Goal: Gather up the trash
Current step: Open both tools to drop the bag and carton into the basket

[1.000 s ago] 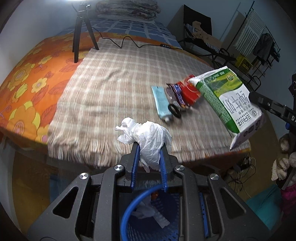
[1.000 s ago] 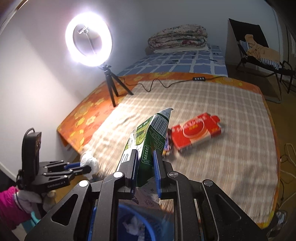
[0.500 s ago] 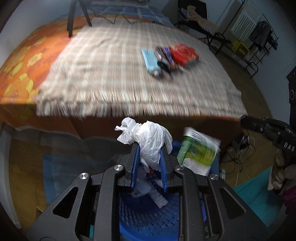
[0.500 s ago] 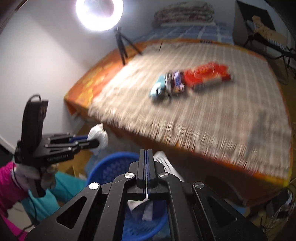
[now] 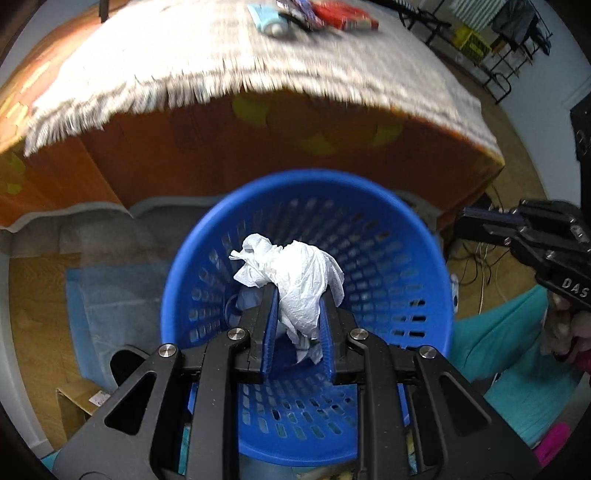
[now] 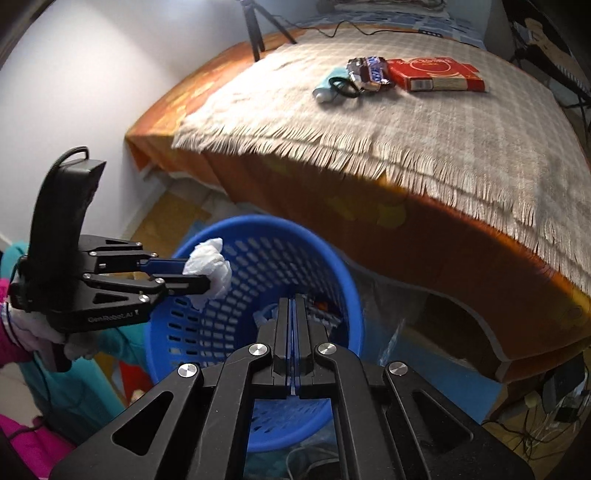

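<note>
My left gripper point(image 5: 297, 299) is shut on a crumpled white tissue point(image 5: 299, 280) and hangs right over the mouth of the blue mesh basket point(image 5: 303, 177) on the floor. In the right wrist view that left gripper point(image 6: 201, 275) and its tissue point(image 6: 212, 264) sit above the near rim of the basket point(image 6: 258, 223). My right gripper point(image 6: 293, 299) is shut with nothing between its fingers, pointing down into the basket. Bits of trash lie inside, mostly hidden by the fingers. A red box point(image 6: 436, 74), a candy wrapper point(image 6: 369, 70) and a light blue tube point(image 6: 325, 90) lie on the bed.
The bed with a fringed checked blanket point(image 6: 424, 129) and an orange sheet overhangs just behind the basket. A black hair tie point(image 6: 343, 86) lies against the tube. A tripod leg point(image 6: 255, 33) stands at the bed's far end. Cables and a power strip lie on the floor at right.
The right gripper let go of the green milk carton, which dropped toward the basket, and then its jaws shut. Both grippers sank from over the bed to over the basket.
</note>
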### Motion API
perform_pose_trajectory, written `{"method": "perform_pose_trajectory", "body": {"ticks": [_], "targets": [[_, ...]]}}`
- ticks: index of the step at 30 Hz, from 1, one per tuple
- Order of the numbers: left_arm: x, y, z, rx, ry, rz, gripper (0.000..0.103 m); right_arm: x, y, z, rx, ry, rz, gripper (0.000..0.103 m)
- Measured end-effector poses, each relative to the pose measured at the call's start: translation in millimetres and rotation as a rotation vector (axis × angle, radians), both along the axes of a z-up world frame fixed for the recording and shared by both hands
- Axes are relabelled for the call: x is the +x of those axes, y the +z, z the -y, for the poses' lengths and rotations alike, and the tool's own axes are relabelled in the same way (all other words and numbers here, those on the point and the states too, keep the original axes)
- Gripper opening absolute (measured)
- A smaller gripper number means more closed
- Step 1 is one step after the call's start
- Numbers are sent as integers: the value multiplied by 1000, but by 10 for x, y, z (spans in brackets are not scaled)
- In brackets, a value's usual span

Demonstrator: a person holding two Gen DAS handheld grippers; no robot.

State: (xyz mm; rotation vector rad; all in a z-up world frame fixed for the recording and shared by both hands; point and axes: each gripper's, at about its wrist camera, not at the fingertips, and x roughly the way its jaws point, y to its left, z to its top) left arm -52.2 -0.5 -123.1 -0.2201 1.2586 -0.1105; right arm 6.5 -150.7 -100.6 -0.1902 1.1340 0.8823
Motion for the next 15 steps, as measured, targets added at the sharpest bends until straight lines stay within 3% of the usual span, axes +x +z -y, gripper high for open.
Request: {"method": "perform_pose_trajectory", "body": {"ticks": [9,10,12,15], "targets": [[-59,-195,150,27,-42,-48,26,-36,-99,-43,-29,10,-7,0],[-50,-202,158,29,-44,-52,30,-44,-115,-50,-36,13,-8,0],[-40,-215,166,36,-39,-56,56,-56,-133,-78,-50,17,-9,0],[-41,-217,153,41,-32,-48,58,-54,-158,-89,-68,16,-12,2]]}}
